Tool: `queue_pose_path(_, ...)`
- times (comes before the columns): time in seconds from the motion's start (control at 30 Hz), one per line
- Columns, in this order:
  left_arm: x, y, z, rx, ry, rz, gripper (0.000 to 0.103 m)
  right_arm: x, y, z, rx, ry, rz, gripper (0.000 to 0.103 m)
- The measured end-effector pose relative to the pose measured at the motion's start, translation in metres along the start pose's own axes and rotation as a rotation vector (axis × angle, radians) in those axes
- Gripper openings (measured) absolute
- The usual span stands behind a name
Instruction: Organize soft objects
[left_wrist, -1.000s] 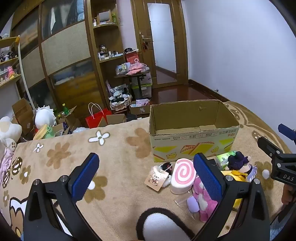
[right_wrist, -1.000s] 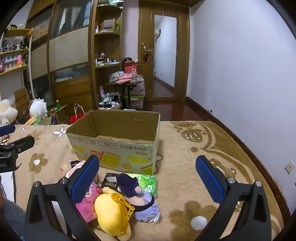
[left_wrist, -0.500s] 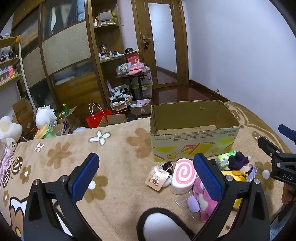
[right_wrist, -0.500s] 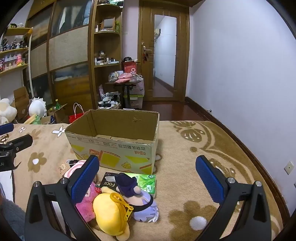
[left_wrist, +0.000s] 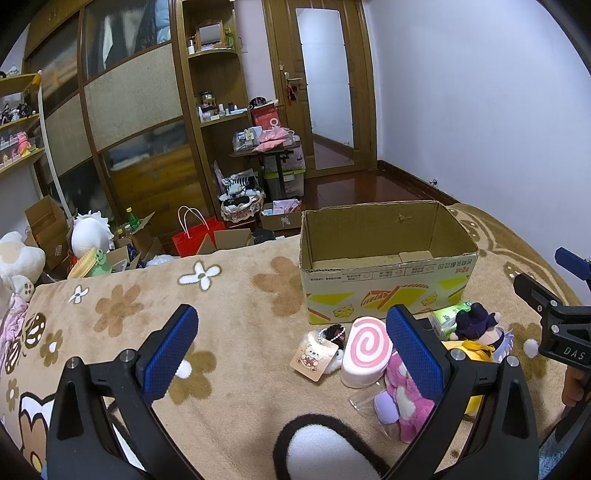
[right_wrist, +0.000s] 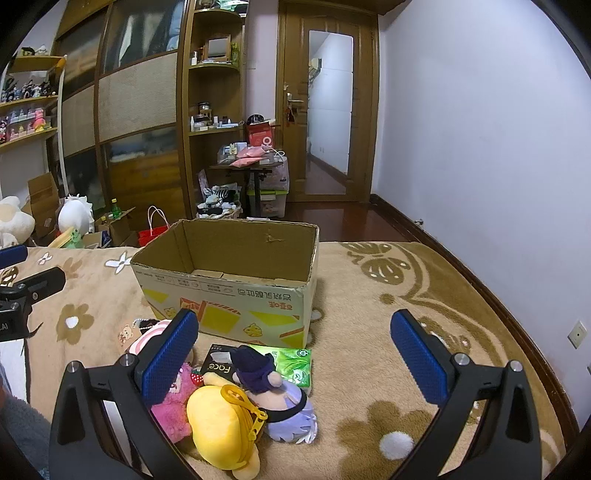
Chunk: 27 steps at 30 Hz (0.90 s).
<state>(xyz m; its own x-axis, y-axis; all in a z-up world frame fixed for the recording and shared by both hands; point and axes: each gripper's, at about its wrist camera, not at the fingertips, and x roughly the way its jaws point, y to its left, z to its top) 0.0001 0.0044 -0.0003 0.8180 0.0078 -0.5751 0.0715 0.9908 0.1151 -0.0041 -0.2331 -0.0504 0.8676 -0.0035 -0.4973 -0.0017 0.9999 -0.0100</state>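
Nothing packed yet: box (right_wrist: 236, 258) empty, toys (right_wrist: 221, 421) heaped before it, left gripper (left_wrist: 291, 354) and right gripper (right_wrist: 295, 354) both spread wide, holding nothing.

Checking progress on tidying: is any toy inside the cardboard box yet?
No, the cardboard box shows only bare flaps inside.

Dim warm indoor light, sharp, fisheye-bent edges.
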Motion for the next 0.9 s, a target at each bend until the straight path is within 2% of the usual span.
queue_pose_path(0.9, -0.0024, 0.0016, 0.0027, 0.001, -0.003, 0.001, 0.101, -0.0003, -0.0001, 0.0001, 0.000, -0.004, 0.002, 0.103)
